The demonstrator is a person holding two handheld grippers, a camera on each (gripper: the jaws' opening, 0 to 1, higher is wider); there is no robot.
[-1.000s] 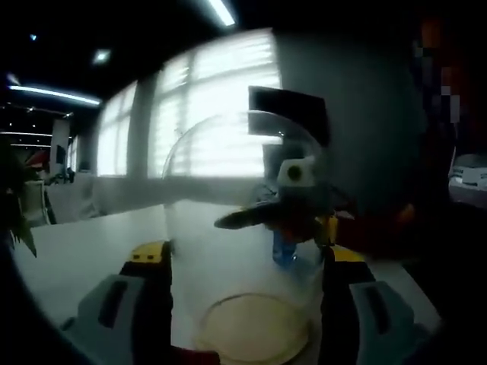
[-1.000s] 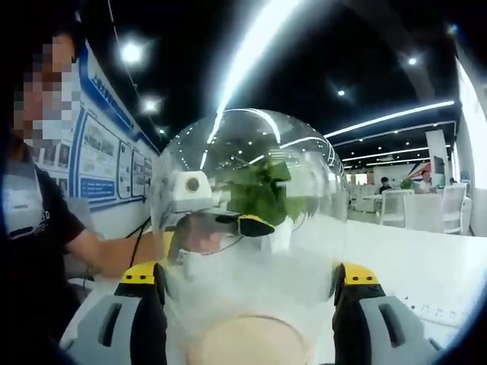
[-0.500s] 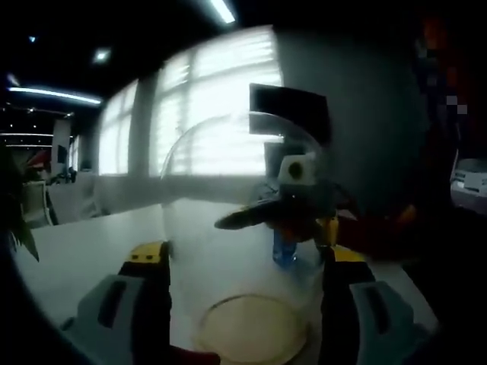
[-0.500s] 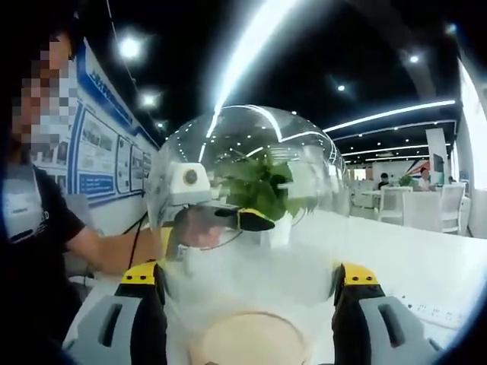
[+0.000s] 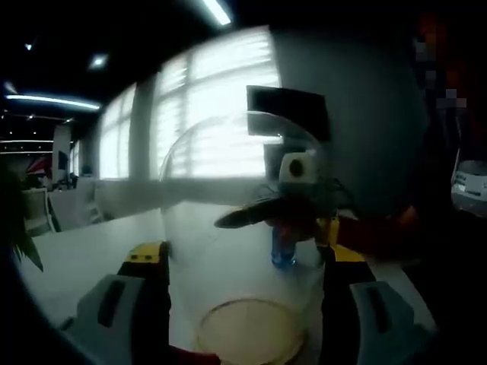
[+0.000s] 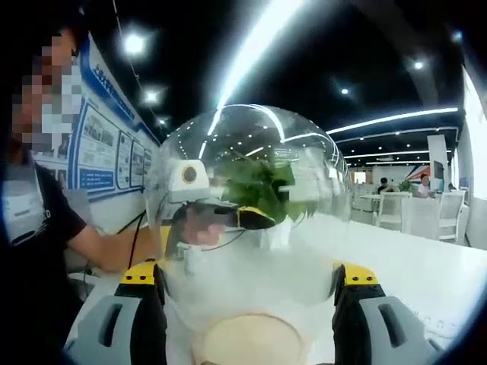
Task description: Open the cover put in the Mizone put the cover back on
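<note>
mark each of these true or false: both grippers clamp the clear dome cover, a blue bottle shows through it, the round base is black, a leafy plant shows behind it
1. Both grippers clamp the clear glass dome cover: true; left gripper and right gripper have fingers on its sides.
2. A small blue bottle shows through the dome: true.
3. The round base is black: false; the round wooden base is pale tan.
4. A green leafy plant shows through the dome: true.
5. The cover lies on its side: false; upright.
</note>
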